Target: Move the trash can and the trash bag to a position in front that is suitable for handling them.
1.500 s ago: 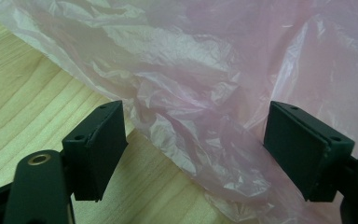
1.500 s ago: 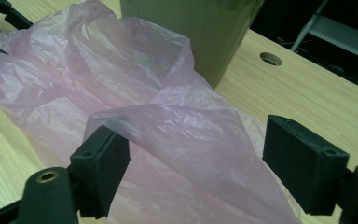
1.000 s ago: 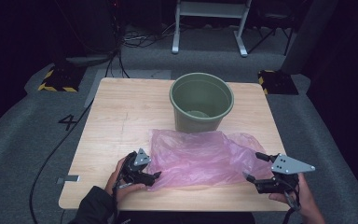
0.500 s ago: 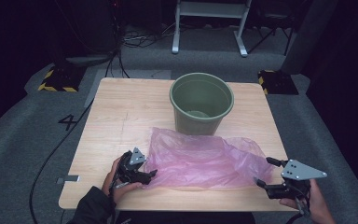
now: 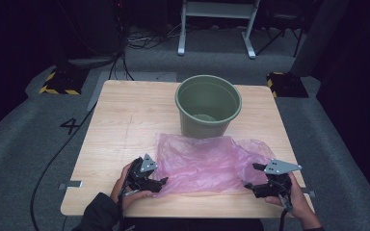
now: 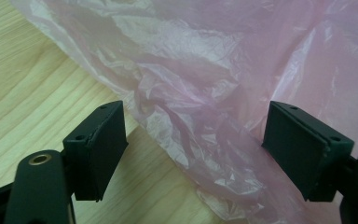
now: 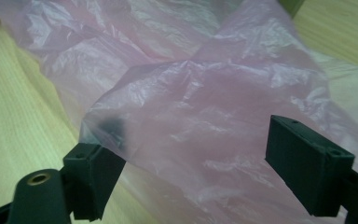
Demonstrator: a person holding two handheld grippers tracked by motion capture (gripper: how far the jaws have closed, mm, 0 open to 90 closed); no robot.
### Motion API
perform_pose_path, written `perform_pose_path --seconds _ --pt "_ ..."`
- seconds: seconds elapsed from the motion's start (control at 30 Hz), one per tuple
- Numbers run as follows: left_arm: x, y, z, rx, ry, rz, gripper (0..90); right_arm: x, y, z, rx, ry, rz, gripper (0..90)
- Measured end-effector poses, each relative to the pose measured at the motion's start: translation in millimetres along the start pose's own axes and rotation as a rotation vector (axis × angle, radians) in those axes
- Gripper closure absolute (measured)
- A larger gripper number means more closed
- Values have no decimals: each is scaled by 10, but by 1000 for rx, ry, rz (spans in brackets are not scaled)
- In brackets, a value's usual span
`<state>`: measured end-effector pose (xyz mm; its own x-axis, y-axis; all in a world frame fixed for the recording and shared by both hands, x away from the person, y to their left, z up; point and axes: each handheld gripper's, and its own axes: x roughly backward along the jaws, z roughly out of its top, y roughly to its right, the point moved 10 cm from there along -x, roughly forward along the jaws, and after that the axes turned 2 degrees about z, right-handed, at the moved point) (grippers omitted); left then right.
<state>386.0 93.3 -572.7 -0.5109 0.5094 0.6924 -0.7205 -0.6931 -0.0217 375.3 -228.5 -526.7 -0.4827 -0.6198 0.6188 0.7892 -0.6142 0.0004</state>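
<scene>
Left gripper (image 6: 193, 154): jaws spread, straddling pink plastic bag (image 5: 207, 161) edge.
Right gripper (image 7: 191, 158): jaws spread at bag.
Green bucket (image 5: 208, 105): behind bag.

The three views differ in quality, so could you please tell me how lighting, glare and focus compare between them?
High view: dim and soft, dark surroundings, table evenly lit. Left gripper view: bright, white glare on the pink bag, wood grain sharp. Right gripper view: bag creases sharp, wood at the left blurred.

Both hands hold low, the left tool (image 5: 160, 182) and right tool (image 5: 248, 179) gaping wide.
</scene>
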Motion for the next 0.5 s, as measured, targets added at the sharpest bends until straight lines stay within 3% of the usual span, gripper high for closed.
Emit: perform_pose_path --seconds 0.17,0.3,0.33,0.37,0.43,0.5 --pt "-21 38 22 -7 1 -4 207 -212 -52 -20 -31 -12 24 188" --pt "-43 64 43 -8 -2 -9 206 -356 -47 -50 -39 -17 23 289" --pt "-61 73 61 -11 0 -11 206 -419 -27 -72 -31 -26 7 375" --pt "-61 73 61 -11 0 -11 206 -419 -27 -72 -31 -26 7 375" --pt "-86 92 86 -16 -3 -16 206 -495 17 -101 -19 -41 -8 485" --pt "-104 102 104 -19 1 -19 205 -517 50 -93 -25 -31 -8 541"
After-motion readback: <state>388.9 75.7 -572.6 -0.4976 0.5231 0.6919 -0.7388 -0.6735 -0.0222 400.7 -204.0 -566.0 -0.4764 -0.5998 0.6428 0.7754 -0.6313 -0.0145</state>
